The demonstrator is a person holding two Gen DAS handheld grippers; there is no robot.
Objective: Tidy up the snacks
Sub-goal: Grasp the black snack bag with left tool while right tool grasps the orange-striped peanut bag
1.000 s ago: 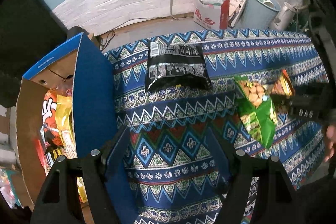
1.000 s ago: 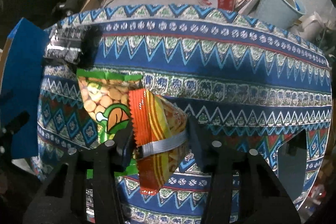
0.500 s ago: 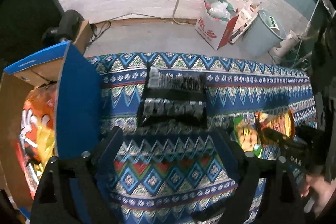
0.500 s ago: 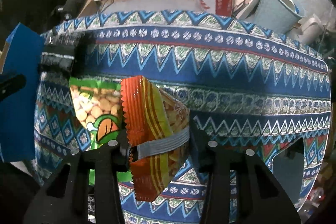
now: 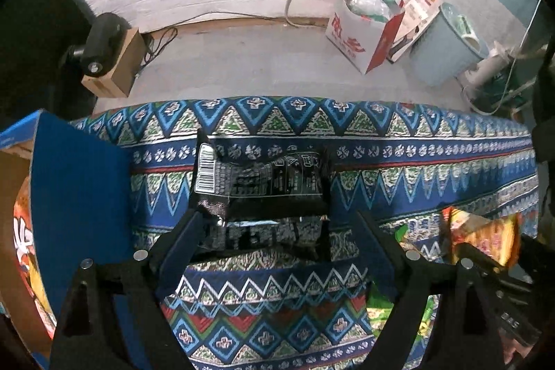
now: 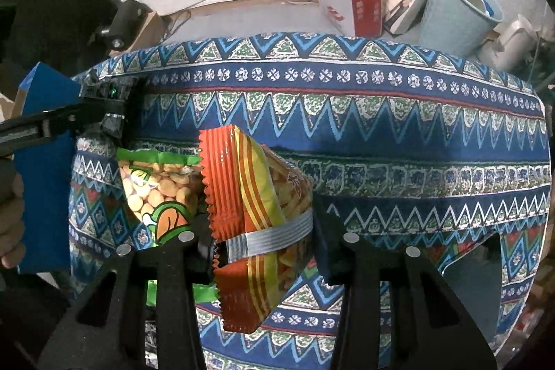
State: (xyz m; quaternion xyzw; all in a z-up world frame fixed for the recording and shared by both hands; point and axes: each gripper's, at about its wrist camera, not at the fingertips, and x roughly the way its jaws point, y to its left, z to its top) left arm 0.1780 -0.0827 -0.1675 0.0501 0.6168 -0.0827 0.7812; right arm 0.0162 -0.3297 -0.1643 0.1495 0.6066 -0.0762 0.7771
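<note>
A black snack bag (image 5: 263, 193) lies on the patterned tablecloth (image 5: 416, 162). My left gripper (image 5: 277, 231) hangs over the bag's near half, open, one finger on each side of it. My right gripper (image 6: 262, 231) is shut on an orange snack bag (image 6: 256, 207) and holds it just above the cloth (image 6: 381, 127). A green snack bag (image 6: 156, 186) lies flat under and to the left of the orange one. In the left wrist view the orange bag (image 5: 482, 234) shows at the right edge. The right wrist view has the left gripper (image 6: 104, 113) at far left, covering the black bag.
A cardboard box with a blue flap (image 5: 79, 196) stands at the table's left end, snack packets (image 5: 24, 241) inside. Past the table's far edge the floor holds a red-and-white paper bag (image 5: 364, 30), a pale blue bin (image 5: 444, 51) and a small carton (image 5: 111, 58). A hand (image 6: 10, 214) shows at far left.
My left gripper moved away from the box, over the black bag and lower, its jaws spreading wider. The right gripper closed on the orange bag and raised it off the green one.
</note>
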